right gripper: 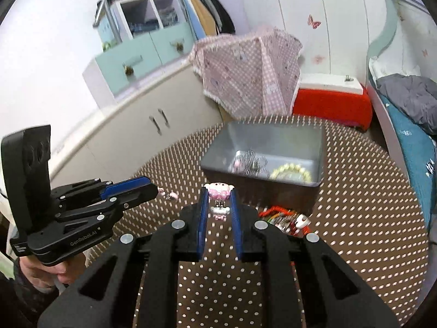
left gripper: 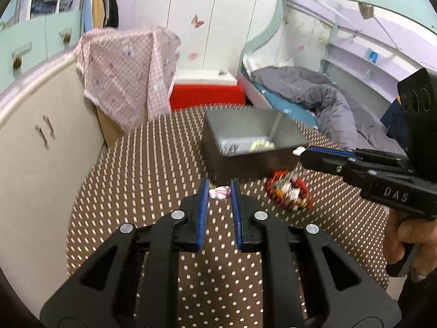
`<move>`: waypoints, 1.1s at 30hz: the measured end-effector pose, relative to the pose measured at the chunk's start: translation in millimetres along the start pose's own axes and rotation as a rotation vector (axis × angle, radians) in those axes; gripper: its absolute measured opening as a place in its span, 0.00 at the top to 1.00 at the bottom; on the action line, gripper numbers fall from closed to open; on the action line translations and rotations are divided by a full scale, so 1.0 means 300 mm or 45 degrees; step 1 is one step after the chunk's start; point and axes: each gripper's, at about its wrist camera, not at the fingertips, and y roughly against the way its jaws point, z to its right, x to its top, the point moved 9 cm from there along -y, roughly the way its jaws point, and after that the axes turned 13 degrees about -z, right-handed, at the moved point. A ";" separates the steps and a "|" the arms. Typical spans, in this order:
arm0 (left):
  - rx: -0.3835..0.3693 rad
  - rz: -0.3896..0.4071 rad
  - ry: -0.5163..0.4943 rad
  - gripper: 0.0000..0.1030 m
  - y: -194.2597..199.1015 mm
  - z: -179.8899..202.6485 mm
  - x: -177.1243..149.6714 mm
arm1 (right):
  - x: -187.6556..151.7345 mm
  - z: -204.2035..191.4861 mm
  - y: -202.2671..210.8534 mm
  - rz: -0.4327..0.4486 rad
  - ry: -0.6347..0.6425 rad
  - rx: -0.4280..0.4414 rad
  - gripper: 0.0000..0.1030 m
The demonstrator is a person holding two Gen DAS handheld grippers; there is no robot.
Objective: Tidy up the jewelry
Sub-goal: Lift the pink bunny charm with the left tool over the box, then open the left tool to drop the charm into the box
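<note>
Pinching a small pink charm (left gripper: pixel 219 193), the left gripper (left gripper: pixel 220 188) hangs above the dotted table (left gripper: pixel 153 169); the right gripper (right gripper: pixel 218 195) likewise nips a pink charm (right gripper: pixel 219 193) with a dangling piece. Ahead, the gray box (right gripper: pixel 273 139) already holds a silvery piece (right gripper: pixel 250 162) and a pale bead bracelet (right gripper: pixel 291 174). A red bracelet (right gripper: pixel 284 217) lies outside beside it, so sorting looks roughly half done.

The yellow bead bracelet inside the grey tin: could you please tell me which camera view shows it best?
The right wrist view: there the yellow bead bracelet lies as a clear ring on the floor of the grey tin. In the left wrist view only a blurred yellowish smear shows behind the tin's near wall.
</note>
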 end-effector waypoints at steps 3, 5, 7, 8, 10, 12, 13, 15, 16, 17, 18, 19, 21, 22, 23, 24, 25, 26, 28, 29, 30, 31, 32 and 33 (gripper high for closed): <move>-0.005 0.060 -0.033 0.84 0.056 0.017 0.062 | 0.052 0.005 0.076 0.062 0.001 0.004 0.86; -0.003 0.103 -0.056 0.84 0.092 0.028 0.107 | 0.089 0.010 0.126 0.103 0.012 -0.005 0.86; -0.006 0.133 -0.071 0.84 0.116 0.042 0.139 | 0.117 0.015 0.163 0.132 0.018 -0.021 0.86; -0.010 0.150 -0.080 0.84 0.129 0.048 0.164 | 0.135 0.017 0.187 0.151 0.022 -0.023 0.86; -0.010 0.171 -0.089 0.84 0.145 0.056 0.194 | 0.164 0.025 0.223 0.177 0.030 -0.040 0.86; 0.000 0.192 -0.099 0.84 0.155 0.063 0.228 | 0.191 0.031 0.239 0.194 0.032 -0.050 0.86; 0.010 0.202 -0.104 0.84 0.158 0.064 0.249 | 0.201 0.034 0.248 0.203 0.035 -0.054 0.86; 0.007 0.212 -0.101 0.84 0.159 0.064 0.283 | 0.227 0.037 0.262 0.214 0.047 -0.069 0.86; 0.005 0.215 -0.099 0.84 0.158 0.064 0.293 | 0.243 0.039 0.265 0.219 0.048 -0.073 0.86; 0.001 0.219 -0.099 0.84 0.156 0.065 0.313 | 0.250 0.043 0.268 0.223 0.047 -0.072 0.86; -0.003 0.221 -0.098 0.84 0.156 0.066 0.322 | 0.259 0.045 0.267 0.226 0.046 -0.070 0.86; -0.009 0.220 -0.097 0.84 0.153 0.067 0.334 | 0.270 0.050 0.263 0.227 0.045 -0.069 0.86; -0.012 0.215 -0.099 0.84 0.143 0.077 0.355 | 0.283 0.066 0.244 0.217 0.033 -0.071 0.86; -0.018 0.211 -0.103 0.84 0.138 0.081 0.365 | 0.289 0.074 0.229 0.207 0.023 -0.067 0.86; -0.022 0.208 -0.102 0.84 0.131 0.084 0.373 | 0.294 0.080 0.219 0.200 0.020 -0.068 0.86; -0.022 0.207 -0.102 0.84 0.127 0.090 0.376 | 0.299 0.087 0.211 0.194 0.017 -0.069 0.86; -0.027 0.201 -0.101 0.84 0.119 0.093 0.383 | 0.303 0.092 0.202 0.187 0.014 -0.067 0.86; -0.038 0.193 -0.099 0.84 0.107 0.096 0.390 | 0.306 0.099 0.191 0.179 0.007 -0.059 0.86; -0.045 0.182 -0.095 0.84 0.090 0.099 0.398 | 0.313 0.113 0.169 0.164 -0.004 -0.056 0.86; -0.047 0.175 -0.094 0.84 0.081 0.101 0.402 | 0.315 0.119 0.161 0.156 -0.011 -0.053 0.86; -0.053 0.166 -0.095 0.84 0.069 0.105 0.406 | 0.319 0.124 0.154 0.151 -0.016 -0.052 0.86; -0.058 0.160 -0.095 0.84 0.061 0.111 0.410 | 0.324 0.131 0.144 0.142 -0.021 -0.049 0.86; -0.063 0.154 -0.096 0.84 0.051 0.115 0.415 | 0.327 0.135 0.138 0.136 -0.025 -0.044 0.86; -0.067 0.148 -0.096 0.84 0.043 0.120 0.421 | 0.332 0.140 0.128 0.129 -0.029 -0.042 0.86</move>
